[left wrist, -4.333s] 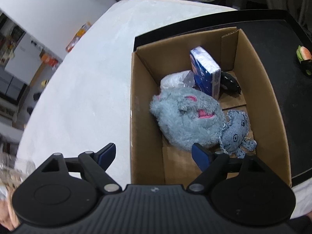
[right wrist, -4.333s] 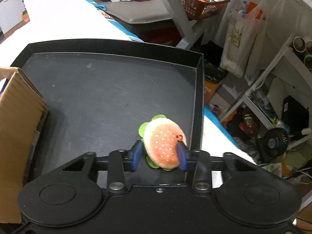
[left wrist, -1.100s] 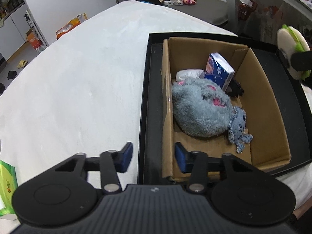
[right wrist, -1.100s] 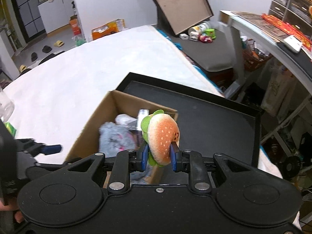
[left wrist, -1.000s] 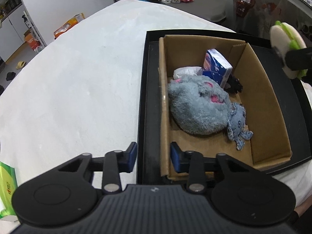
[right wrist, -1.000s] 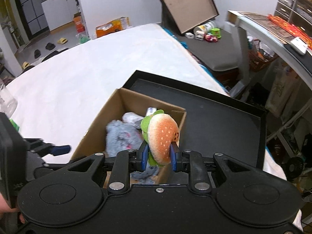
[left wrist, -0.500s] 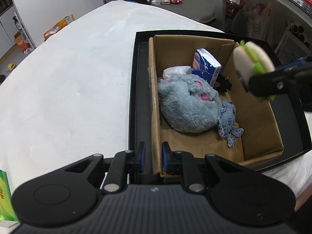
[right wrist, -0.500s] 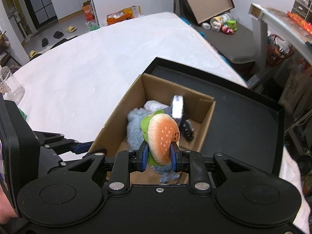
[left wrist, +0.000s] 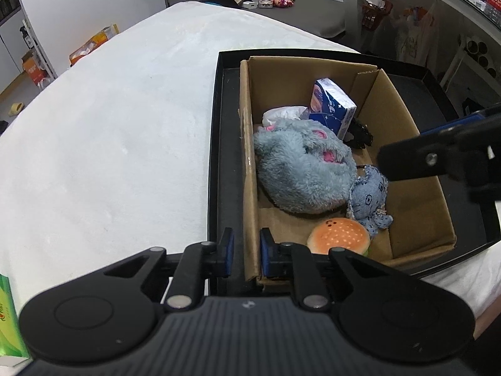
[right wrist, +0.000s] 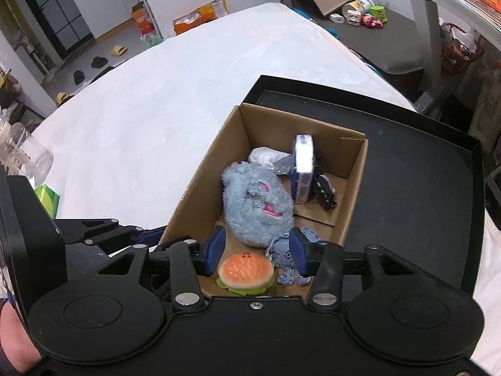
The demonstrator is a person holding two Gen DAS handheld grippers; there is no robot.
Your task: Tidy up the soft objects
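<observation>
A cardboard box (left wrist: 404, 119) stands in a black tray (left wrist: 463, 206). In it lie a grey plush (left wrist: 300, 172), a blue denim octopus (left wrist: 369, 197), a blue tissue pack (left wrist: 332, 106) and a burger plush (left wrist: 338, 239) at the near end. My left gripper (left wrist: 245, 252) is shut on the box's left wall. My right gripper (right wrist: 256, 250) hangs over the box's near end with its jaws opening. The burger plush (right wrist: 245, 271) lies free on the box floor below the pads, touching neither. One of the right fingers (left wrist: 422, 156) reaches in over the box's right side.
The tray sits at the edge of a white table (left wrist: 109, 141). A green packet (right wrist: 47, 200) and a clear jar (right wrist: 25, 153) stand at the table's near left. A small black object (left wrist: 358, 133) and a white crumpled wrapper (left wrist: 281, 114) lie at the box's far end.
The right gripper came over the box and let go of the burger plush, which now lies on the box floor. The left jaws closed on the box's wall.
</observation>
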